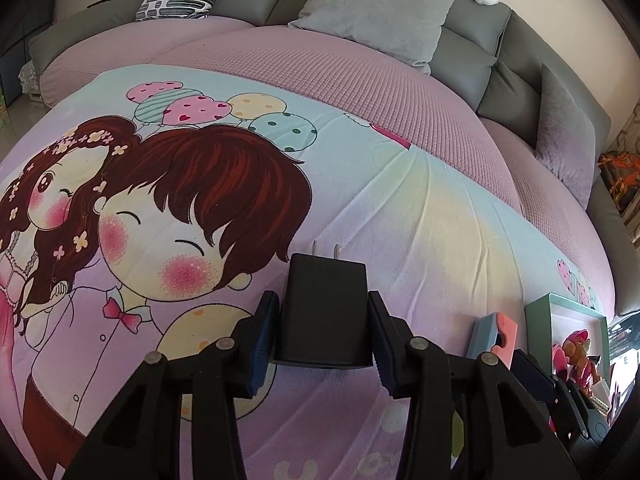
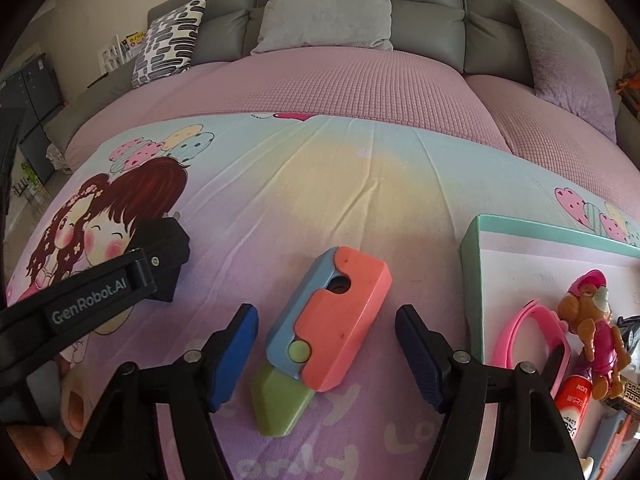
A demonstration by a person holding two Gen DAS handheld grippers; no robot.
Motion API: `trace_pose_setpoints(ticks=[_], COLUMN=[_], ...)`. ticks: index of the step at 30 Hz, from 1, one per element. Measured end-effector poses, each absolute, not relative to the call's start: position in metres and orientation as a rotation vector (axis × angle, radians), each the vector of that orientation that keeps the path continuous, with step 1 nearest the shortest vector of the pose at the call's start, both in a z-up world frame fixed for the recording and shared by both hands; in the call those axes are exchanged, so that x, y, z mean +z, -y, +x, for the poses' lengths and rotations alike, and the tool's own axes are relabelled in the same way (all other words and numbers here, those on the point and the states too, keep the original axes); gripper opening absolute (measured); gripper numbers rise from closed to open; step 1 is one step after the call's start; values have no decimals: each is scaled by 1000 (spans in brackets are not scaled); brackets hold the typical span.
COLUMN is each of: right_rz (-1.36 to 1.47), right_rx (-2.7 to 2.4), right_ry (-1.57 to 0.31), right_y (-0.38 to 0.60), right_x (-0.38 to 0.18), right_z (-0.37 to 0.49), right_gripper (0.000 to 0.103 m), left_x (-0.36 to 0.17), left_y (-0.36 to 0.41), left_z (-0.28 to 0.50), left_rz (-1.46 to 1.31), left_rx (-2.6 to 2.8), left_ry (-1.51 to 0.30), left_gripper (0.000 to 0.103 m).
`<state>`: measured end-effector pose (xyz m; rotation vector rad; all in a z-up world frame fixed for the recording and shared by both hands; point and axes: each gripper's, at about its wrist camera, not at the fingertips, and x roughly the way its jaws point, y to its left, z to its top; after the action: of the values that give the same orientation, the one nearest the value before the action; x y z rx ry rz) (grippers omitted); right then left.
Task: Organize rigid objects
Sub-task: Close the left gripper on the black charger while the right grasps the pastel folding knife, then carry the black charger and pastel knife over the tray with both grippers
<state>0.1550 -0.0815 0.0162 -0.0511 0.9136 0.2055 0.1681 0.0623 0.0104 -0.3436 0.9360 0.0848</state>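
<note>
While viewed from the wrists:
left gripper [image 1: 325,334]: was clamped on a black plug adapter [image 1: 325,312], lower centre.
right gripper [image 2: 326,356]: was held apart around a toy knife [image 2: 320,340], untouched.

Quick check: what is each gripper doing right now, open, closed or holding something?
Left gripper: closed on the black charger.
Right gripper: open, fingers either side of the toy knife, not touching.

One charger [image 1: 324,312], one toy knife [image 2: 320,340], one box [image 2: 472,248].
</note>
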Motion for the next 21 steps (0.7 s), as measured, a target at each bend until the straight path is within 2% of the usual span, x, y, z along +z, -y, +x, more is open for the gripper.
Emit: trace_pose_setpoints(ticks=[2, 5, 12, 21], right_rz=[-56, -40, 25, 115], right_rx=[193, 190, 184, 120], right_ry=[-916, -917, -890, -813], right_y=[82, 86, 102, 144], right_x=[16, 17, 31, 72], right_z=[156, 154, 142, 107], right_gripper=[55, 51, 51, 51], left_x=[11, 12, 26, 68], left_y=[-60, -61, -56, -31], left_z=[168, 167, 160, 138], left_rz=[-332, -337, -343, -337], left_rx=[88, 85, 69, -17], left_ry=[-939, -943, -926, -843], left_gripper=[46, 45, 45, 45])
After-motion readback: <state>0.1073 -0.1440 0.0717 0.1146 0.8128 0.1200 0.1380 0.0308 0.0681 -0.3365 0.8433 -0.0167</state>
